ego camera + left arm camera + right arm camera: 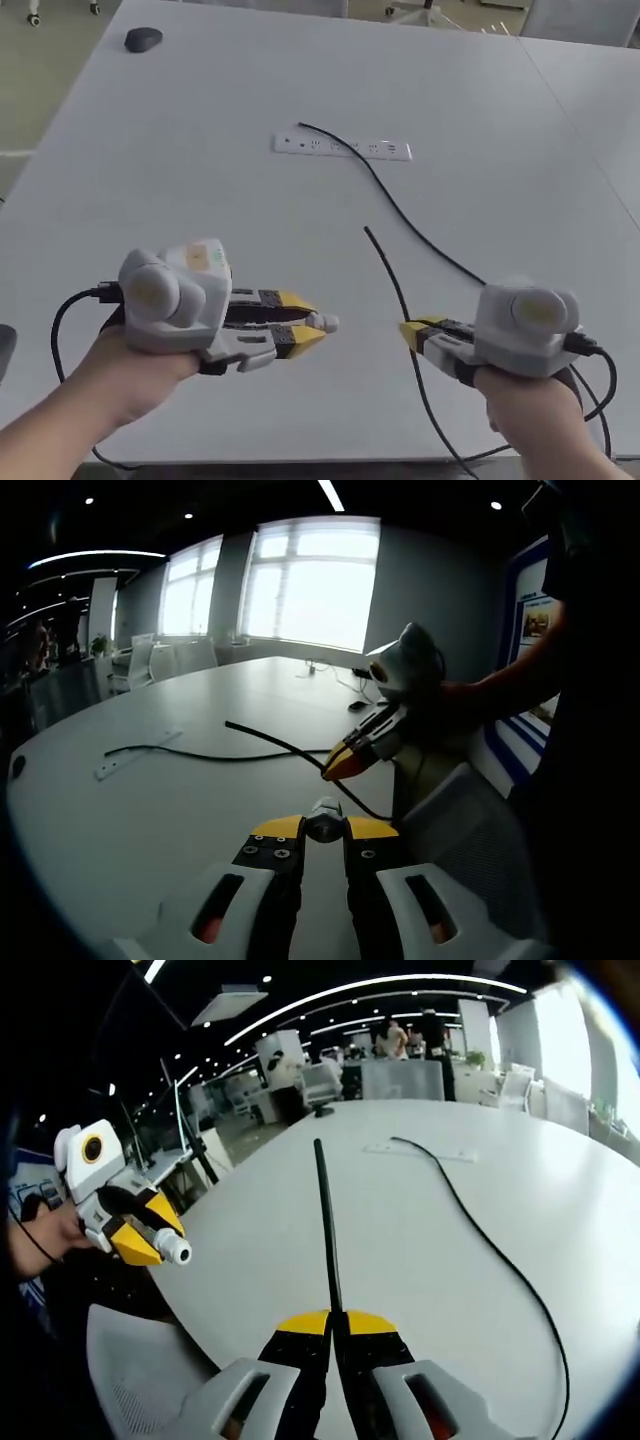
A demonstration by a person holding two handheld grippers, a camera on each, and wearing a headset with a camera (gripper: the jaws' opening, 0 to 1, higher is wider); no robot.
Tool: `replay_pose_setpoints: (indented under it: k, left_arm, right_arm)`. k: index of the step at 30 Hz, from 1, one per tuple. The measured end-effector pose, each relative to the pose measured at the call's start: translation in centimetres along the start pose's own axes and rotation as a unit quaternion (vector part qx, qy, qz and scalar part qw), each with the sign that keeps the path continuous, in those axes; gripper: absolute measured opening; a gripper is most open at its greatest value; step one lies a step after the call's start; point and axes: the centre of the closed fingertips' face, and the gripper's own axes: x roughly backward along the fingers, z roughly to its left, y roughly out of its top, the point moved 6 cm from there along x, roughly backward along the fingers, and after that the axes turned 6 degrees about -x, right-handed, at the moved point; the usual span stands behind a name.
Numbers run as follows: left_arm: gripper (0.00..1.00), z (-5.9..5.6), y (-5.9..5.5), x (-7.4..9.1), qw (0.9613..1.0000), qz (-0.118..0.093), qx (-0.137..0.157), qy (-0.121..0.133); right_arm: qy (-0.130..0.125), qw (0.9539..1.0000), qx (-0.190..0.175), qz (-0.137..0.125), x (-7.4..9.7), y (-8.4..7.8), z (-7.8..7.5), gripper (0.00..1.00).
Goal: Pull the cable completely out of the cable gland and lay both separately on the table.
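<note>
Left hand-held gripper [312, 323] is clamped on the little cable gland [327, 322], and the right hand-held gripper [408, 333] is pinched tight on the black cable [390, 270]. Both are up over the near edge of the bench [250, 220], well apart. Looks like the cable's free end is clear of the gland, so one piece per side makes sense, and only the laying down is left.

The right gripper [335, 1322] has its yellow-tipped jaws closed on a thin black cable [324, 1220] running straight away over the pale grey table [420, 1260], while the left gripper [160, 1235] grips a small pale cable gland [178, 1251], apart from it.
</note>
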Motion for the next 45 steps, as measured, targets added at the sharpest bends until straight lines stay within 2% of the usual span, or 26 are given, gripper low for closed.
replay_pose_setpoints:
  k: [3,13,22,27,33,38,39,41,44,45]
  left_arm:
    - [0.15,0.3,-0.5,0.3,0.9999,0.000,0.009,0.011]
    - [0.16,1.2,-2.0,1.3,0.9993,0.005,0.014,0.034]
    - [0.16,1.8,-3.8,1.8,0.9984,0.005,0.026,0.050]
    - [0.16,1.9,-5.0,1.9,0.9979,0.012,0.034,0.053]
    - [0.16,2.2,-6.3,2.2,0.9972,0.021,0.044,0.057]
    - [0.16,2.6,-7.5,2.4,0.9964,0.030,0.049,0.061]
    - [0.16,2.7,-7.6,2.4,0.9964,0.030,0.049,0.063]
    - [0.16,2.8,-7.9,2.4,0.9961,0.031,0.051,0.065]
    - [0.16,3.0,-8.7,2.1,0.9958,0.032,0.054,0.066]
    - [0.16,2.9,-8.9,2.1,0.9958,0.032,0.055,0.066]
  right_arm:
    - [0.001,0.9997,0.022,0.010,-0.8,0.5,0.2,0.00]
    - [0.014,0.9987,0.046,0.015,-2.8,3.0,1.1,0.00]
    - [0.026,0.9952,0.090,0.030,-5.1,4.9,2.1,0.00]
    - [0.031,0.9921,0.116,0.038,-6.4,5.4,2.3,0.00]
    - [0.038,0.9896,0.130,0.048,-7.9,5.6,2.5,0.00]
    - [0.062,0.9860,0.145,0.053,-9.3,6.1,3.4,0.00]
    - [0.063,0.9838,0.158,0.057,-9.8,6.2,3.6,0.00]
    - [0.066,0.9823,0.165,0.060,-10.4,6.3,3.9,0.00]
    - [0.074,0.9759,0.195,0.066,-11.6,6.4,4.7,0.00]
    - [0.074,0.9750,0.197,0.070,-12.0,6.3,4.9,0.00]
